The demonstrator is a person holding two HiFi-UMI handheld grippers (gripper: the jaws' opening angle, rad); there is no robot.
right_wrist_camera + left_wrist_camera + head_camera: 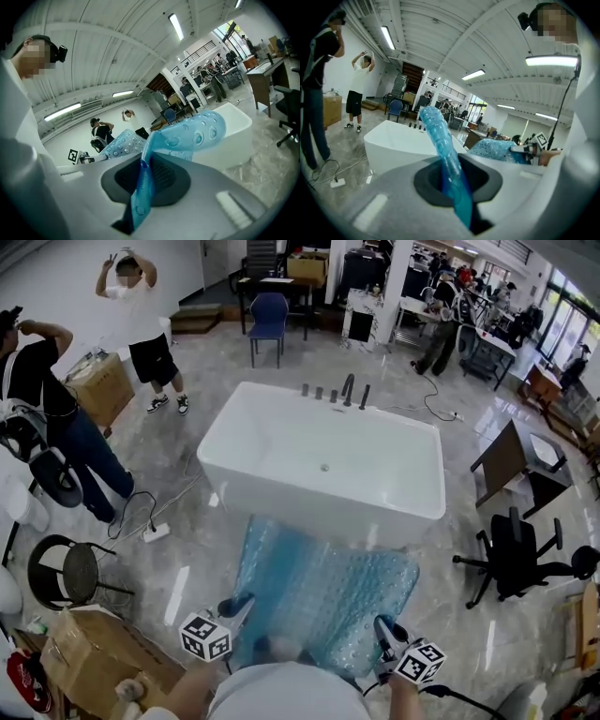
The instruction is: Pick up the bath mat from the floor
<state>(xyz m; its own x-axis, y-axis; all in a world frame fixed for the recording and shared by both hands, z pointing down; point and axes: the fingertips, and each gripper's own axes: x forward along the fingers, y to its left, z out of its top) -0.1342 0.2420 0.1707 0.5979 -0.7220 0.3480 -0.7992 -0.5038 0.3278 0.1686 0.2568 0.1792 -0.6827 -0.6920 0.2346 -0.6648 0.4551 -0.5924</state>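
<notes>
A translucent blue bath mat with bubble studs hangs spread in front of the white bathtub, its near edge lifted toward me. My left gripper is shut on the mat's near left corner. The mat's edge runs straight through the closed jaws in the left gripper view. My right gripper is shut on the near right corner, where a fold of the mat is pinched between the jaws. The mat's far edge drapes down near the tub's front wall.
Two people stand at the far left beside cardboard boxes. A power strip and cable lie on the marble floor left of the tub. A black round stool, a black office chair and a blue chair stand around.
</notes>
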